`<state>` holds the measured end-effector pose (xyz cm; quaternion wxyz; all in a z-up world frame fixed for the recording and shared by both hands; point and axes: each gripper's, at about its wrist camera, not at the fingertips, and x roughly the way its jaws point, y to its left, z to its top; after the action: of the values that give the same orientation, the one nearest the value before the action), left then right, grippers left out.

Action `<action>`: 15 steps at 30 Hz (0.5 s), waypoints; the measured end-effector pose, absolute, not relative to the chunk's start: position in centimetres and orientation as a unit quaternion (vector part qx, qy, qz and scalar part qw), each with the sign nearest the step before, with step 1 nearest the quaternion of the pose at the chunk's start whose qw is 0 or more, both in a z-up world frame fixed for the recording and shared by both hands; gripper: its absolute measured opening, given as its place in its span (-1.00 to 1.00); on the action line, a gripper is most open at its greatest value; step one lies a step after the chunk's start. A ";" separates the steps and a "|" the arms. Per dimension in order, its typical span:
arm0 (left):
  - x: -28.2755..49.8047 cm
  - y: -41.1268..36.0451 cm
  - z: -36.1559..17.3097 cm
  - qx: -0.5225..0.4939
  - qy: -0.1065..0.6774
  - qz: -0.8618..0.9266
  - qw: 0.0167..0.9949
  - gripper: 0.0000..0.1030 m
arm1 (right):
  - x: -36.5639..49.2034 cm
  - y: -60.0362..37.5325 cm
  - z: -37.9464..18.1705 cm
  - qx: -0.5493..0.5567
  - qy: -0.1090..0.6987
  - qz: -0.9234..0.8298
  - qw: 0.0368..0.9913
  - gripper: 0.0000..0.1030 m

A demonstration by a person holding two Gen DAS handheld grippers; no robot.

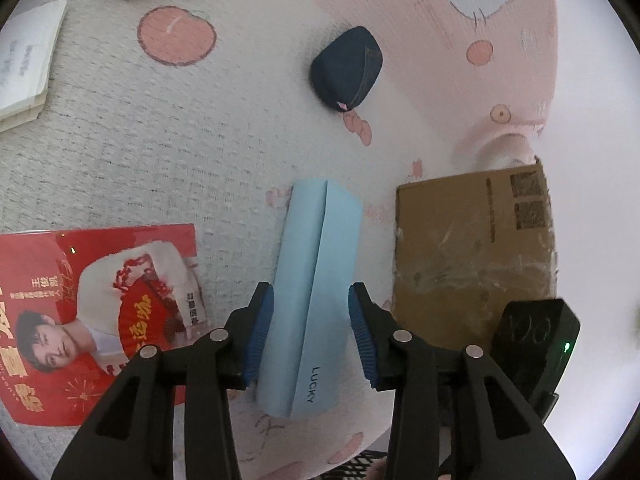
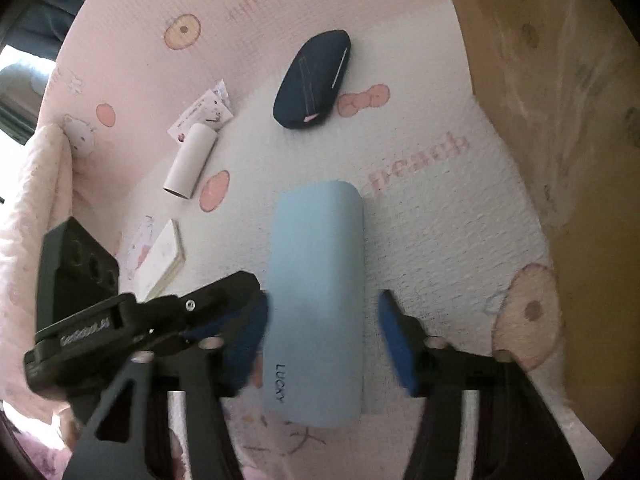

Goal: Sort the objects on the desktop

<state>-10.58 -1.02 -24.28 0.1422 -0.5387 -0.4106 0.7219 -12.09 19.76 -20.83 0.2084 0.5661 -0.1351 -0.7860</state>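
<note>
A light blue case [image 1: 316,280] marked LUCKY lies on the pink and white blanket [image 1: 200,140]. My left gripper [image 1: 312,304] is around its near half, with the blue pads against both long sides. In the right wrist view the same case [image 2: 320,280] lies between the fingers of my right gripper [image 2: 322,320], which is open, with a gap showing on the right side. One black finger [image 2: 224,292] of the left gripper presses the case's left side there. A dark blue denim case [image 1: 346,68] [image 2: 312,80] rests farther away.
A cardboard box [image 1: 476,256] [image 2: 560,120] stands right of the blue case. A red printed flyer [image 1: 96,312] lies to the left. A paper tube [image 2: 192,162], small cards [image 2: 204,110] and a white booklet [image 2: 160,256] sit at the far left. The right gripper's black body [image 1: 536,340] is close by.
</note>
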 end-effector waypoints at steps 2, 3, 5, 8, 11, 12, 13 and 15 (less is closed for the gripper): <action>-10.5 -0.7 -24.4 -0.537 -0.402 0.727 0.144 -0.19 | -12.3 19.7 -21.3 0.568 -0.128 -0.791 0.187 -0.34; -10.6 -0.4 -24.6 -0.539 -0.400 0.726 0.148 -0.19 | -12.4 19.7 -21.7 0.567 -0.136 -0.791 0.187 -0.34; -10.7 0.1 -25.0 -0.544 -0.395 0.724 0.155 -0.19 | -12.7 19.8 -22.1 0.569 -0.159 -0.783 0.194 -0.34; -10.8 -0.1 -25.9 -0.545 -0.410 0.716 0.151 -0.24 | -13.0 20.4 -22.6 0.571 -0.184 -0.775 0.198 -0.33; -10.7 -0.6 -26.5 -0.542 -0.430 0.707 0.150 -0.30 | -13.3 20.7 -23.1 0.578 -0.211 -0.762 0.201 -0.33; -10.7 -0.7 -26.6 -0.541 -0.434 0.705 0.149 -0.31 | -13.4 20.7 -23.2 0.581 -0.217 -0.758 0.202 -0.33; -10.6 -0.8 -26.6 -0.541 -0.438 0.703 0.148 -0.31 | -13.5 20.7 -23.3 0.584 -0.223 -0.754 0.202 -0.33; -10.5 -0.9 -26.7 -0.541 -0.446 0.698 0.146 -0.32 | -13.7 20.7 -23.4 0.589 -0.234 -0.746 0.202 -0.33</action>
<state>-10.49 -0.92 -26.67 0.1461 -0.5407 -0.4457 0.6983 -13.74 20.67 -23.41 0.2023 0.5895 -0.2340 -0.7462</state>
